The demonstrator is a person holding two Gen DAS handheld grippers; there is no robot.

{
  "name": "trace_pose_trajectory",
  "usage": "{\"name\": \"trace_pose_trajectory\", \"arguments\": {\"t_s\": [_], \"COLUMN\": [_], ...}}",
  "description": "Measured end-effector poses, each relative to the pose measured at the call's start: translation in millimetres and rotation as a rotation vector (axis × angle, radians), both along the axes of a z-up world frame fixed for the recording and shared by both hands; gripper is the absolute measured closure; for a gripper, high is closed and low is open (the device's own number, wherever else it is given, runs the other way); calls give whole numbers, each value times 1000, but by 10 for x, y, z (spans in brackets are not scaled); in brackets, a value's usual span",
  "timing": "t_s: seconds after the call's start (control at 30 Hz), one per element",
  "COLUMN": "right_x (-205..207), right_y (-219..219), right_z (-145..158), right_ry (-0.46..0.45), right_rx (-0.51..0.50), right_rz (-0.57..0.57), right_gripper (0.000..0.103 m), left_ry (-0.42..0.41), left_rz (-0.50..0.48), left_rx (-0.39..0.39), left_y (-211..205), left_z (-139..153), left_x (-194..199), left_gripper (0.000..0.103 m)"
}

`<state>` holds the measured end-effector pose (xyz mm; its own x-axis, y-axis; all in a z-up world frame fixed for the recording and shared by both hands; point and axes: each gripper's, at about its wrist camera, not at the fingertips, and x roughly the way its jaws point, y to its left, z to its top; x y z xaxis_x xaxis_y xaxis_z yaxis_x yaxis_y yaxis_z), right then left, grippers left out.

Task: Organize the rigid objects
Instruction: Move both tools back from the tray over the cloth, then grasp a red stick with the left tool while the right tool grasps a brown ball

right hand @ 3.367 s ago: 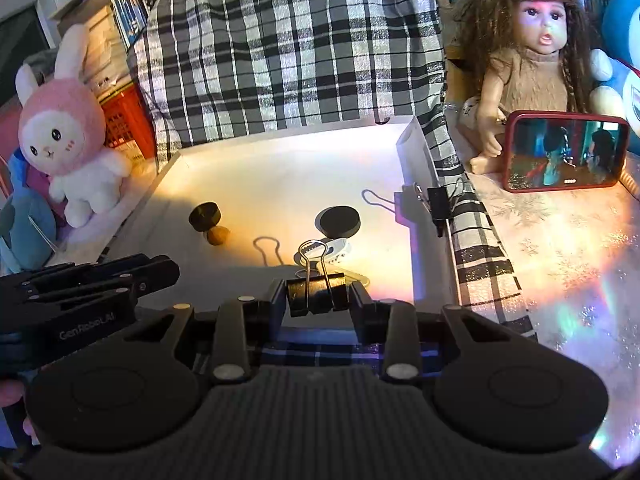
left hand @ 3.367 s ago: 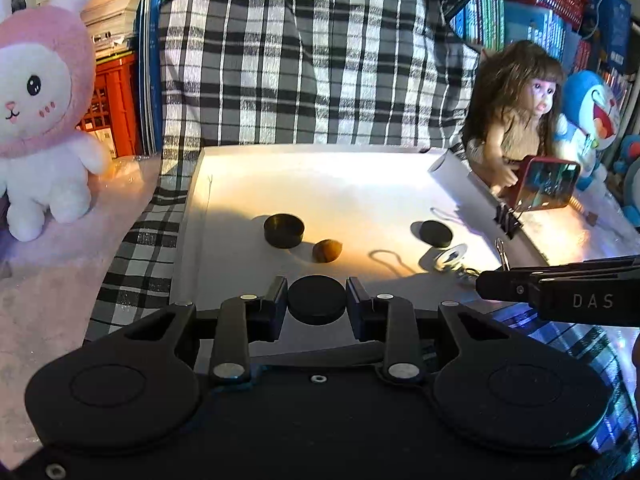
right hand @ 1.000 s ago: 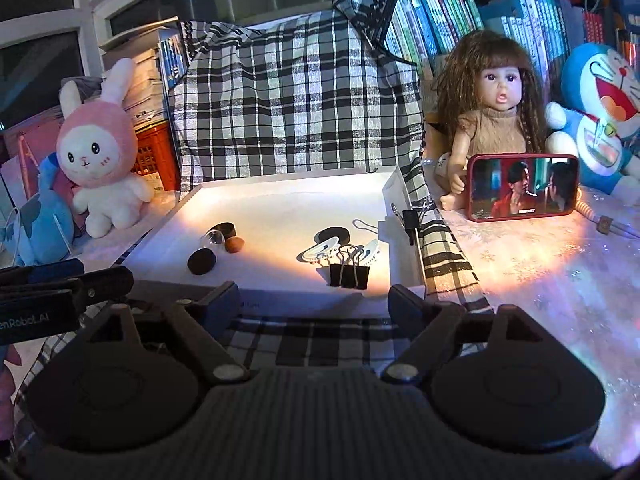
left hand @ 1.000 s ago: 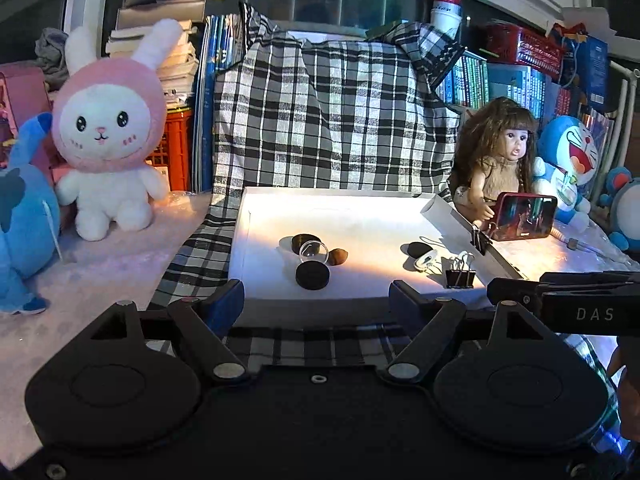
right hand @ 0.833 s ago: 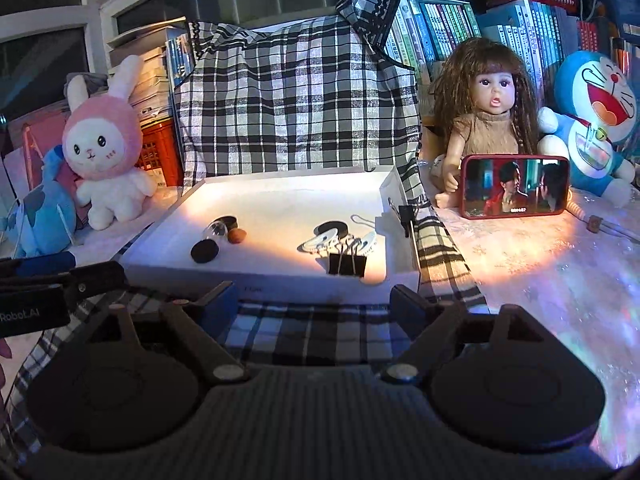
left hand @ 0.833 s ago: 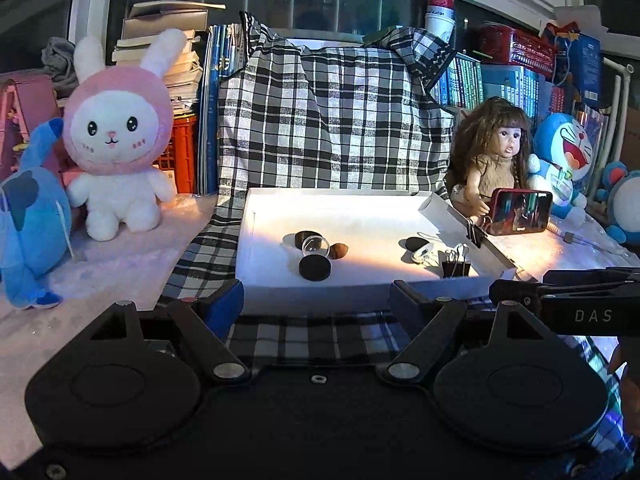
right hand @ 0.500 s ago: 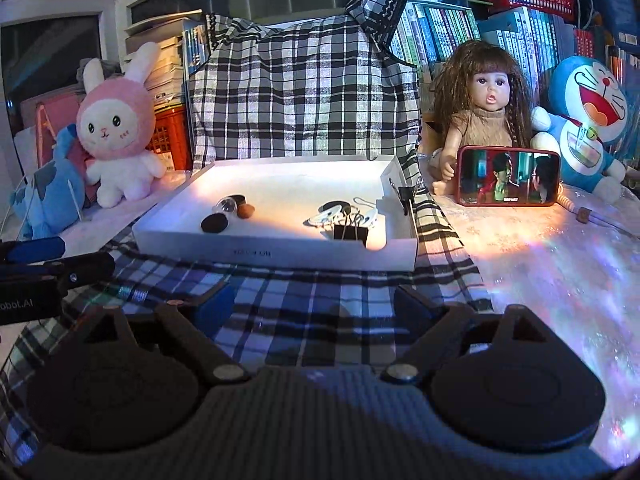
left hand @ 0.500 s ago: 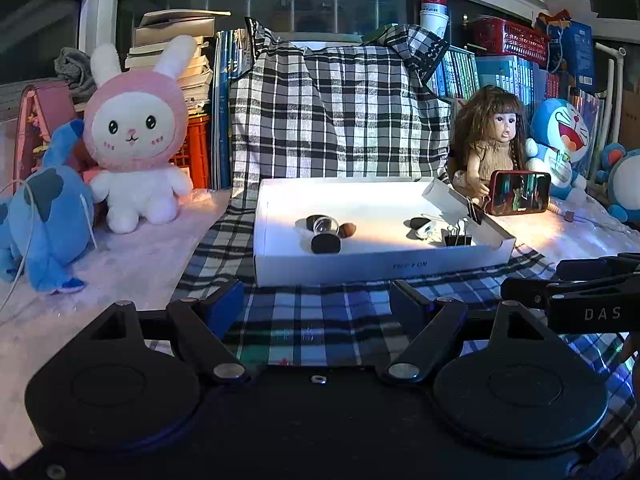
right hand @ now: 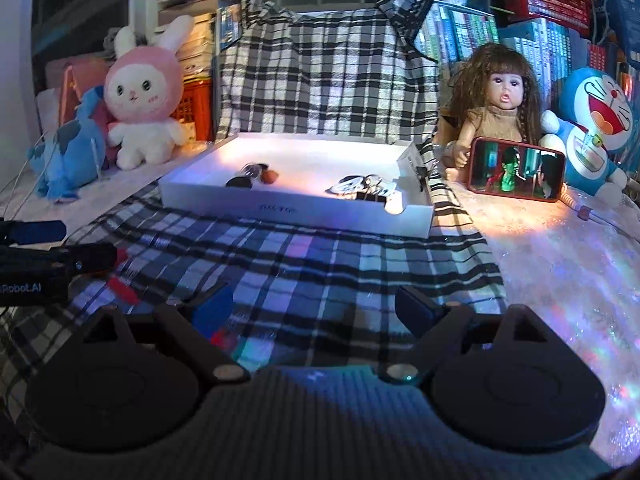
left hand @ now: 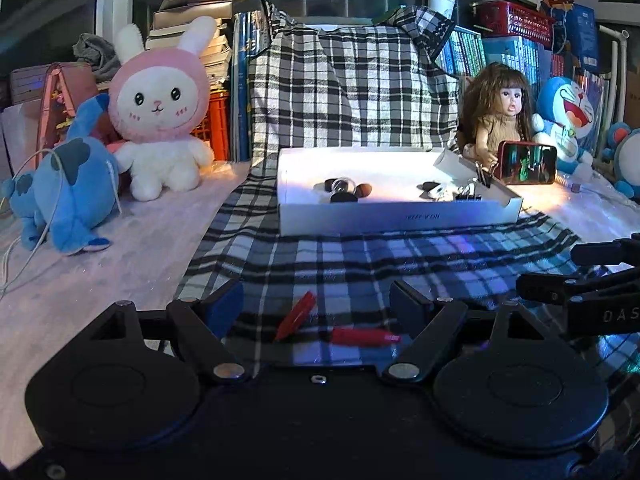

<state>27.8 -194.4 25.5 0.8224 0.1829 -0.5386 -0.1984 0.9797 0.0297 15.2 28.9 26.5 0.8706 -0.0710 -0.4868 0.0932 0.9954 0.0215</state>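
Nearby, doll (right hand: 496, 120) w/ phone (right hand: 518, 169) (right of tray (right hand: 280, 210)).

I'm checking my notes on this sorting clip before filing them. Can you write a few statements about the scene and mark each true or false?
1. Two red items lie on the plaid cloth between the left tongs. True.
2. The white box is empty. False: dark discs and binder clips lie in it.
3. The right tongs hold a clip. False: they are open, holding nothing.
4. A phone leans against the doll. True.
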Motion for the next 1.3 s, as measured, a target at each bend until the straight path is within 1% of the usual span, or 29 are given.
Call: {"name": "trace_pose_trajectory", "arguments": {"t_s": [0.07, 0.13, 0.23, 0.3, 0.33, 0.4, 0.47, 0.63, 0.83, 0.87, 0.97, 1.1, 1.2, 1.3], "right_x": [-39, -81, -135, -162, -171, -189, -205, -227, -242, -243, -244, -232, -225, -224], "right_y": [31, 59, 110, 139, 150, 176, 198, 248, 316, 324, 336, 324, 311, 301], "right_z": [-17, -32, -48, -56, -58, -64, -68, -88, -139, -146, -160, -174, -182, -191], "right_ry": [6, 6, -2, -4, -4, -6, -10, -2, 5, 6, 5, 6, 8, 7], "right_rx": [-9, -17, -38, -45, -45, -49, -56, -60, -65, -67, -67, -61, -54, -57], "right_rz": [26, 42, 66, 82, 87, 95, 101, 129, 143, 143, 141, 130, 117, 110], "right_gripper": [10, 10, 11, 12, 13, 16, 19, 26, 38, 42, 51, 60, 65, 67], "left_ry": [7, 22, 51, 60, 64, 66, 72, 85, 117, 119, 118, 115, 111, 105], "left_rz": [7, 9, 2, 4, 5, 4, 1, 7, 21, 26, 46, 72, 81, 84], "left_rx": [-3, -15, -38, -44, -48, -58, -61, -61, -130, -135, -136, -131, -128, -111], "left_y": [31, 71, 121, 138, 145, 150, 151, 140, 203, 216, 248, 278, 277, 263], "left_z": [-28, -50, -77, -90, -96, -106, -122, -163, -218, -224, -232, -247, -257, -266], "left_x": [-32, -54, -59, -53, -49, -43, -36, -8, 77, 93, 147, 208, 241, 273], "left_gripper": [24, 28, 37, 46, 47, 54, 59, 62, 66, 66, 66, 66, 66, 66]}}
